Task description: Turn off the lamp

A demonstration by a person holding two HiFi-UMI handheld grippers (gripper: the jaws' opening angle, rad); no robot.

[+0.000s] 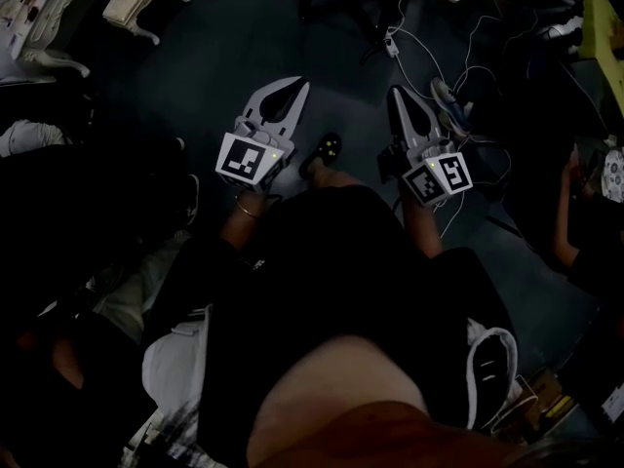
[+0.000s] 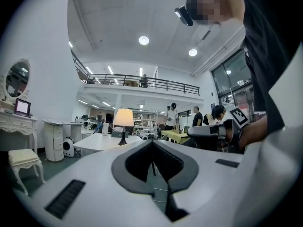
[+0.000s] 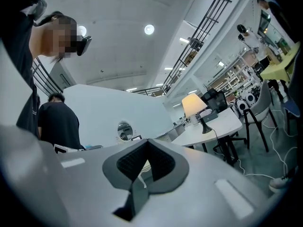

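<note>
The lamp (image 2: 123, 120) is lit, with a cream shade and a dark stem. It stands on a white table (image 2: 97, 143) some way ahead in the left gripper view. In the right gripper view the lamp (image 3: 194, 106) stands on the same table (image 3: 215, 126), off to the right, with its cord hanging over the edge. My left gripper (image 1: 300, 87) and right gripper (image 1: 395, 94) are held out level side by side over the dark floor. Both are shut with nothing between the jaws, and both are far from the lamp. The left gripper (image 2: 152, 146) points almost straight at the lamp.
A vanity with an oval mirror (image 2: 17, 78), a cream stool (image 2: 22, 158) and a white cabinet (image 2: 55, 139) stand at the left. Cables (image 1: 460, 61) run across the floor ahead. Several people (image 2: 171, 117) stand by a yellow-green table (image 2: 174, 135). A chair (image 3: 258, 109) is beside the lamp table.
</note>
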